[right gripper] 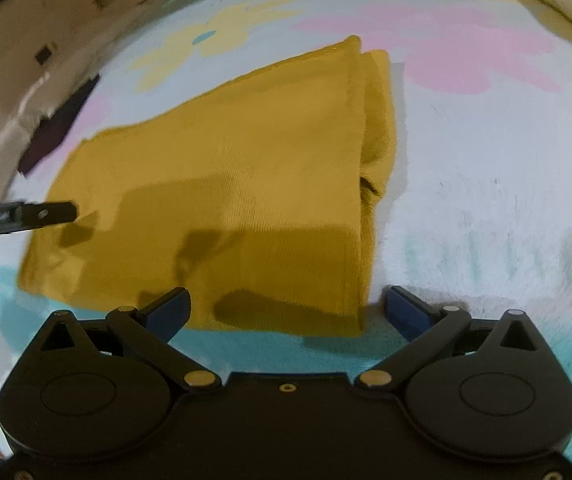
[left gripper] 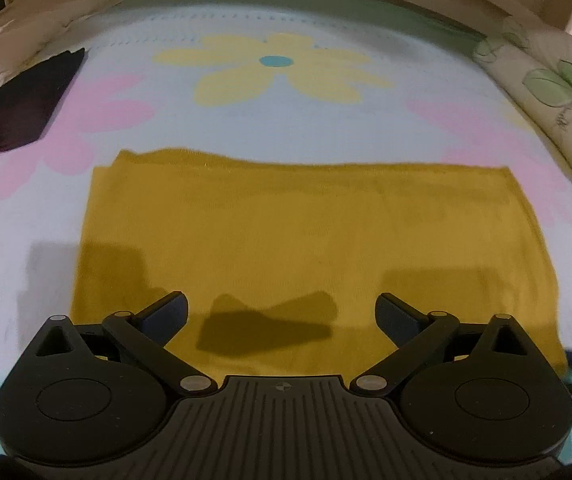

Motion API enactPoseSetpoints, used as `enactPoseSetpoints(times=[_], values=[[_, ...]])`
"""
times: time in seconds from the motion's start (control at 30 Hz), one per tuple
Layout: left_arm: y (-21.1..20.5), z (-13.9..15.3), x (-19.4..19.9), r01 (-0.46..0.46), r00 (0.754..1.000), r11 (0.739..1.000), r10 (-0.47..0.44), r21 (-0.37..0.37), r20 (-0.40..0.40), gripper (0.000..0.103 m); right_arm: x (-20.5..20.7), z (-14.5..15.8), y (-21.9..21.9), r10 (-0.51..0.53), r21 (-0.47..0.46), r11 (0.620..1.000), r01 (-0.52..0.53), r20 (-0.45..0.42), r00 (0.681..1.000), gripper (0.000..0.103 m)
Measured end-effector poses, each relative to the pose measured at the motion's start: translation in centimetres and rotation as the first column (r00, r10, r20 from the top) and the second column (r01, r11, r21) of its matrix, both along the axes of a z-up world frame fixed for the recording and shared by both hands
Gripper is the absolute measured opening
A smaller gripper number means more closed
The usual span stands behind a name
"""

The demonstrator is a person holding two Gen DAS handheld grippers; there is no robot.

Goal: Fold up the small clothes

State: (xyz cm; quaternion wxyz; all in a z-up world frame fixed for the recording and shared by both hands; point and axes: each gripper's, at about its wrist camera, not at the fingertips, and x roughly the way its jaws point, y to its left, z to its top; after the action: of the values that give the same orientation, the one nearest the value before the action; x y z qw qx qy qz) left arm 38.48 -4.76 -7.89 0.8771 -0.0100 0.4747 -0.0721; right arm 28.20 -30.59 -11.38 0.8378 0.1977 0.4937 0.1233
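A mustard-yellow garment lies flat in a folded rectangle on a pale blue flowered bedspread. My left gripper is open and empty, just above the garment's near edge. In the right wrist view the garment shows stacked layers along its right edge. My right gripper is open and empty over the garment's near right corner. The left gripper's finger shows at the garment's left edge.
A dark folded cloth lies at the far left of the bed; it also shows in the right wrist view. A leaf-print pillow lies along the right side. A beige pillow lies at the far left.
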Motion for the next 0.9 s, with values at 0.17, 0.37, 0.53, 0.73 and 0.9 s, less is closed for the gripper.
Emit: enactPoseSetpoints(times=[0.17,0.37,0.53,0.73,0.9], values=[[-0.7,-0.6,2.3,-0.067,0.998,0.997,0.067,0.026,0.009,0.101,-0.2,0.1,-0.3,0.004,0.025,1.0,-0.004,0.002,1.0,0.103],[-1.3,-1.5,3.9,-0.08,0.997,0.997,0.08,0.009,-0.008,0.101,-0.3,0.1,-0.2,0.022,0.011,1.0,-0.022,0.021,1.0,0.103],[-3.1,-3.2,4.5,-0.001,0.999,0.995,0.004,0.095,-0.038,0.103,-0.3,0.0,-0.5,0.018,0.026,0.999,-0.019,0.036,0.999,0.103],[-2.7,-3.0,3.9,0.018,0.998,0.996,-0.013,0.083,-0.054,0.102,-0.3,0.1,-0.8,0.019,0.042,0.999,-0.021,0.037,0.999,0.103],[-2.2,-2.4,2.8,0.039,0.996,0.997,-0.033,0.07,-0.087,0.102,0.1,-0.1,-2.1,-0.022,0.121,0.992,0.019,0.017,1.0,0.103]])
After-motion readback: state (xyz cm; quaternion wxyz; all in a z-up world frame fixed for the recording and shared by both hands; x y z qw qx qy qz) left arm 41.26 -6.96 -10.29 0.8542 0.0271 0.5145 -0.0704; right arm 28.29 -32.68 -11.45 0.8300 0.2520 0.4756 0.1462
